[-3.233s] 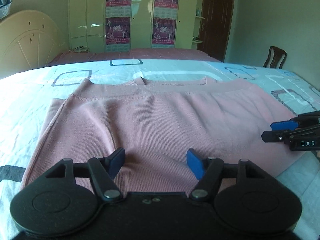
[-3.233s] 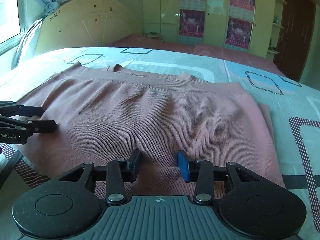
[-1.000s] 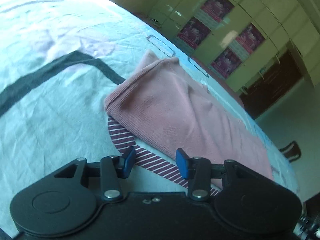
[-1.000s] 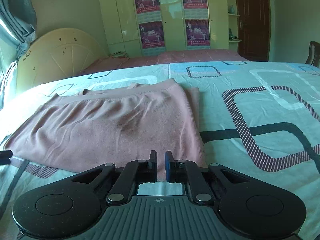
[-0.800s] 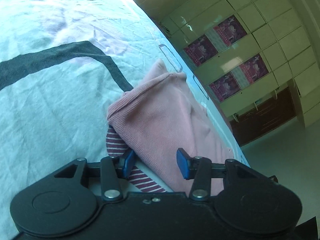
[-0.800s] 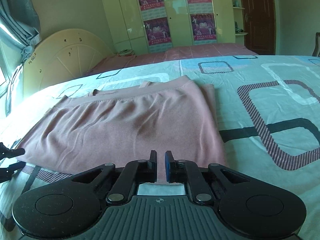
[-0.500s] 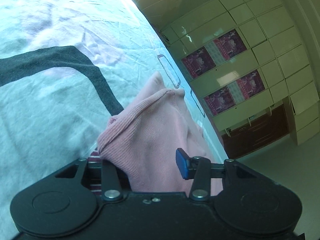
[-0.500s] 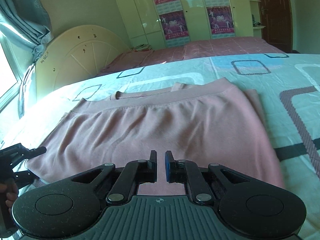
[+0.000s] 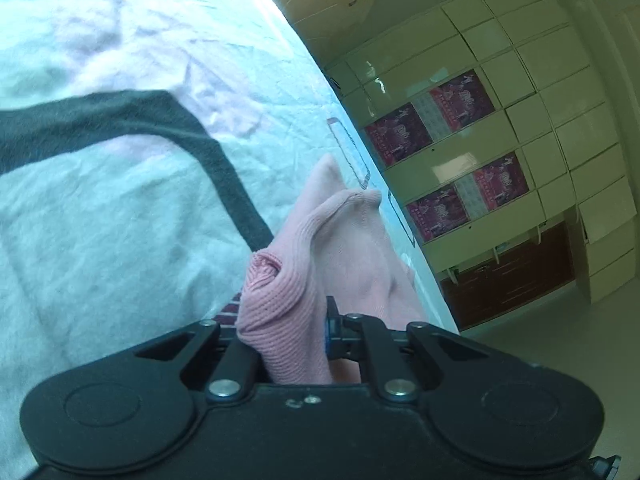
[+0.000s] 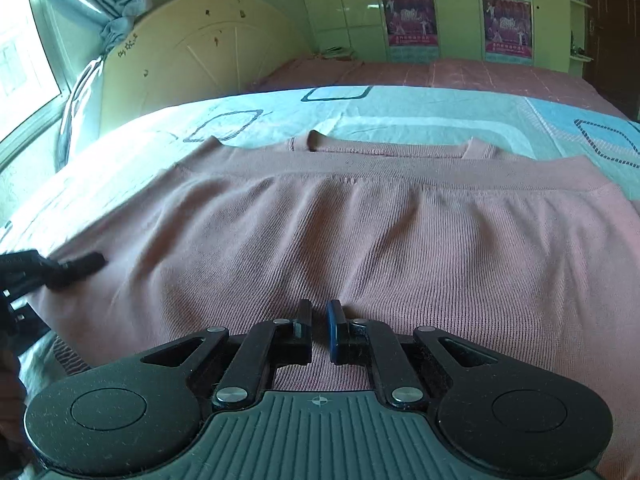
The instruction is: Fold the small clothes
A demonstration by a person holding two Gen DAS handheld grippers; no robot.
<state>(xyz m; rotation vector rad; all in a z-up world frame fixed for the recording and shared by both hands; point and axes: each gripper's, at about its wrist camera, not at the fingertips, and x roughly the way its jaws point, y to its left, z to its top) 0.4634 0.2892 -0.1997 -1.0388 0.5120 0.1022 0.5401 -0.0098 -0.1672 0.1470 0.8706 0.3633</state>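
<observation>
A pink ribbed knit garment [image 10: 360, 224] lies folded flat on the bed. My left gripper [image 9: 286, 330] is shut on its left end [image 9: 280, 304], and the cloth bunches up between the jaws. In the right wrist view the left gripper [image 10: 80, 264] shows at the garment's left edge. My right gripper [image 10: 319, 326] is shut with nothing between the jaws, just above the garment's near edge at its middle.
The bed has a pale blue sheet [image 9: 100, 208] with dark square outlines. A cream headboard [image 10: 200, 52] and curtain stand at the left. Green wardrobes with posters [image 10: 408, 20] line the far wall. A dark door [image 9: 508, 276] is at the right.
My left gripper has closed on the garment's left end, which now bunches in its jaws. My right gripper has moved left to the garment's middle and stays shut.
</observation>
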